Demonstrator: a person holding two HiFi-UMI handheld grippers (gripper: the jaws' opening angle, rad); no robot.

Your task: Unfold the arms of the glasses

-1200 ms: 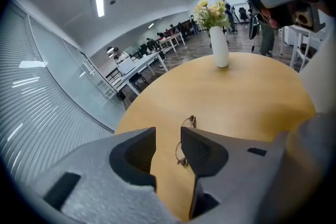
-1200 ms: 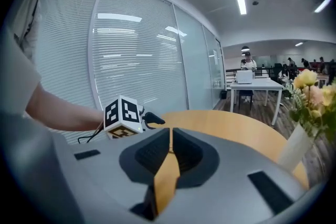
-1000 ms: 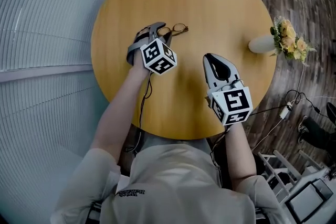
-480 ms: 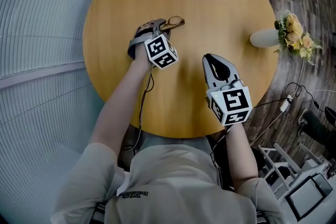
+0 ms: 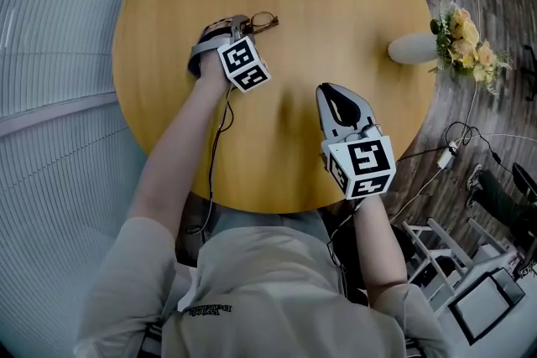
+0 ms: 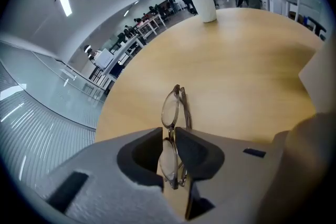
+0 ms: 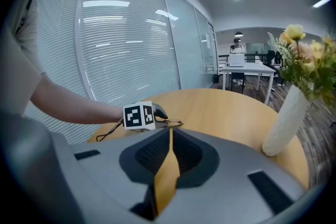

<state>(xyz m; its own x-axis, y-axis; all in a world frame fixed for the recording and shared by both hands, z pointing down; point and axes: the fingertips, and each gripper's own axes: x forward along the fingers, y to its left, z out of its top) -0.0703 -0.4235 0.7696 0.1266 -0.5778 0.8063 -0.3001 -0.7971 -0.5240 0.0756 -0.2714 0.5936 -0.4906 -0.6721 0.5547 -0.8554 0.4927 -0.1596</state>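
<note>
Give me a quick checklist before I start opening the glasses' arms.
1. Grip: glasses sit between the left gripper jaws, which have just been closing; pads on the bridge: ok.
2. Spare tool: right gripper has nothing between its jaws: ok.
3. Its jaws open to take an arm: not ok, shut.
4. Unfolding: arms lie folded against the lenses: not ok.
5. Room: vase stands far across the table: ok.

Left fingers (image 6: 140, 150) lower, narrower (glasses (image 6: 170, 107) between)
</note>
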